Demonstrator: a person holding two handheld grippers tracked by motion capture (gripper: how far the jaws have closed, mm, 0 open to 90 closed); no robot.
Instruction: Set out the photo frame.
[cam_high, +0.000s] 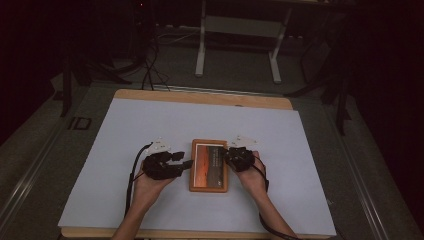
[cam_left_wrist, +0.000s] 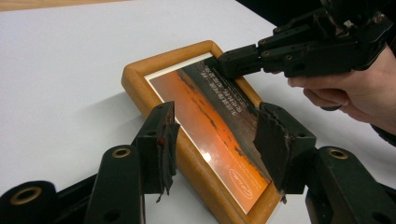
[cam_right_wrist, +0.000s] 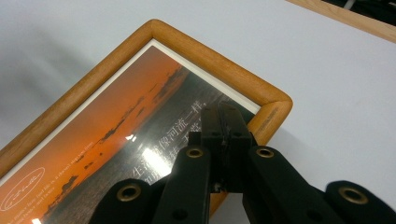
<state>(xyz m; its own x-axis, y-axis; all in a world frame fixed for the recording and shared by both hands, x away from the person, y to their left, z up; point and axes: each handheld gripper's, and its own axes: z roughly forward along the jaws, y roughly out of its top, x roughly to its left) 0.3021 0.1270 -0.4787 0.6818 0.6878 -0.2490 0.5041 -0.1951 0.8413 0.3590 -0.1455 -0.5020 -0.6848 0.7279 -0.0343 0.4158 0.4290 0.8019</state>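
Note:
A wooden picture frame (cam_high: 209, 187) with an orange sunset print lies flat on the white sheet in front of me. My left gripper (cam_high: 188, 164) sits at the frame's left edge. In the left gripper view its jaws stand open (cam_left_wrist: 219, 140) above the frame (cam_left_wrist: 140, 79), with the wooden rim and part of the print between them, and the pads (cam_left_wrist: 166, 140) touch nothing. My right gripper (cam_high: 231, 156) is shut, with nothing between its jaws. Its closed tip (cam_right_wrist: 222, 116) rests on the print near the frame's corner (cam_right_wrist: 210, 60). From the left gripper view, the right gripper (cam_left_wrist: 224, 63) reaches in over the far rim.
The white sheet (cam_high: 200, 120) covers most of the wooden table (cam_high: 200, 97), with bare sheet all around the frame. Both forearms come in from the near edge. Behind the table stand a white metal stand (cam_high: 201, 50) and cables on a dark floor.

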